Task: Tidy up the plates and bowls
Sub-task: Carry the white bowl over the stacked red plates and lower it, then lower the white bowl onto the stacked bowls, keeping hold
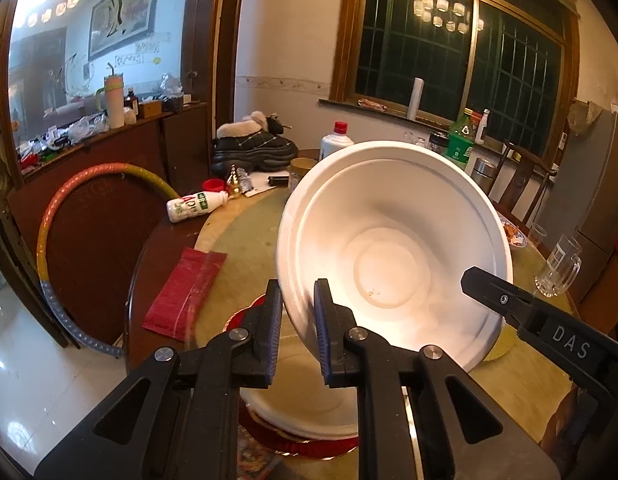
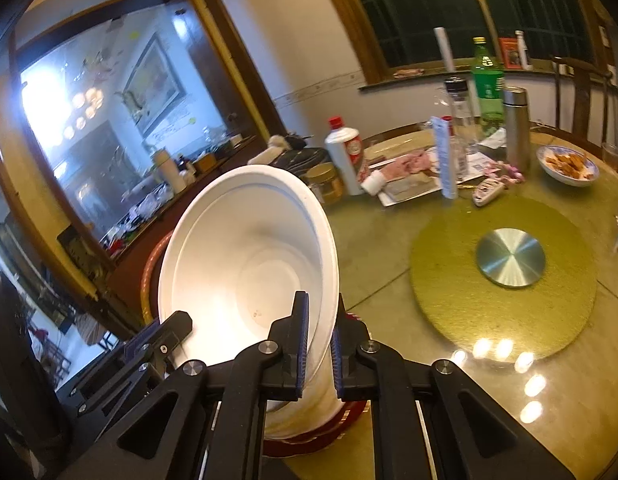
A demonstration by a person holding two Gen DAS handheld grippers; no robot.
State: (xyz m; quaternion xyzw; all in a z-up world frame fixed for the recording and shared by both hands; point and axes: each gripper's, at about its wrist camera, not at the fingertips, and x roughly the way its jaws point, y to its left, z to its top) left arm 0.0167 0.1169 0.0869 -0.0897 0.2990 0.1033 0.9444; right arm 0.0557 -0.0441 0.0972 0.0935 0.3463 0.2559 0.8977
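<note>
Left wrist view: both my grippers pinch one tilted white foam bowl (image 1: 393, 248) above the stack.

My left gripper (image 1: 297, 320) clamps the bowl's near-left rim, my right gripper (image 2: 319, 344) its opposite rim; each pair of jaws is closed to wall thickness. The bowl's mouth tips toward me, directly over another white bowl (image 1: 301, 404) on a red plate (image 1: 309, 446), so I'd judge levelling comes next.

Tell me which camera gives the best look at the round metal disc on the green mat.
The right wrist view. The metal disc lies fully in sight there, centred on the green mat, right of the white bowl. The left wrist view does not show it; the tilted bowl fills that side.
</note>
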